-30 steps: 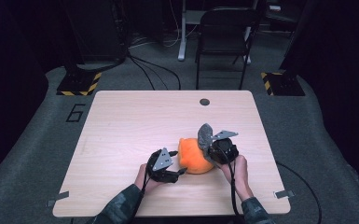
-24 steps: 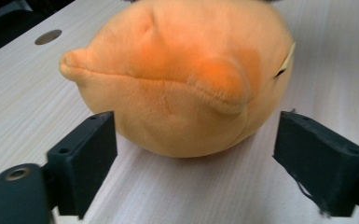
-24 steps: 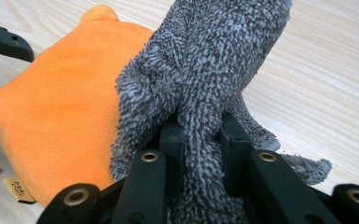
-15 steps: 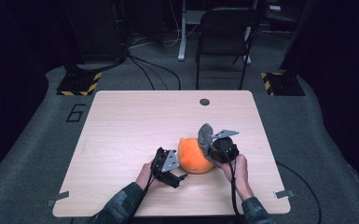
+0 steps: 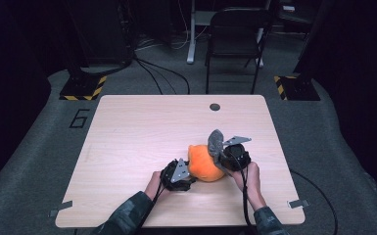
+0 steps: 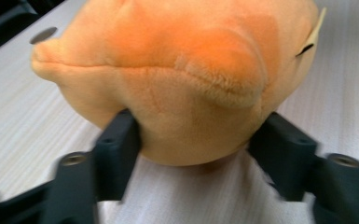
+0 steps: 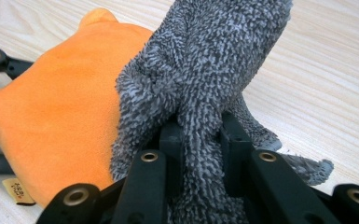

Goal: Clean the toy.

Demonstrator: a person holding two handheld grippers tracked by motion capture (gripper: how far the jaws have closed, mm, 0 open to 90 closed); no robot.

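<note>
An orange plush toy (image 5: 204, 165) lies on the wooden table (image 5: 142, 127), near its front edge. My left gripper (image 5: 190, 172) is at the toy's left side. Its jaws have just been closing, and both pads press into the plush (image 6: 168, 84), which bulges between them. My right gripper (image 5: 219, 152), at the toy's right side, is shut on a grey fluffy cloth (image 5: 215, 139). The cloth (image 7: 205, 60) stands up out of the jaws and leans against the plush (image 7: 51, 116). A small label (image 7: 16, 191) hangs from the toy's lower edge.
A dark round grommet (image 5: 215, 106) sits near the table's far edge. Behind the table stand a black chair (image 5: 235, 34) and two hazard-striped bases (image 5: 83, 88) (image 5: 294, 83). Bare tabletop stretches to the left and far side of the toy.
The left gripper has edged slightly toward the plush and its jaws now clasp the toy's side. The right gripper and the grey cloth have stayed where they were.
</note>
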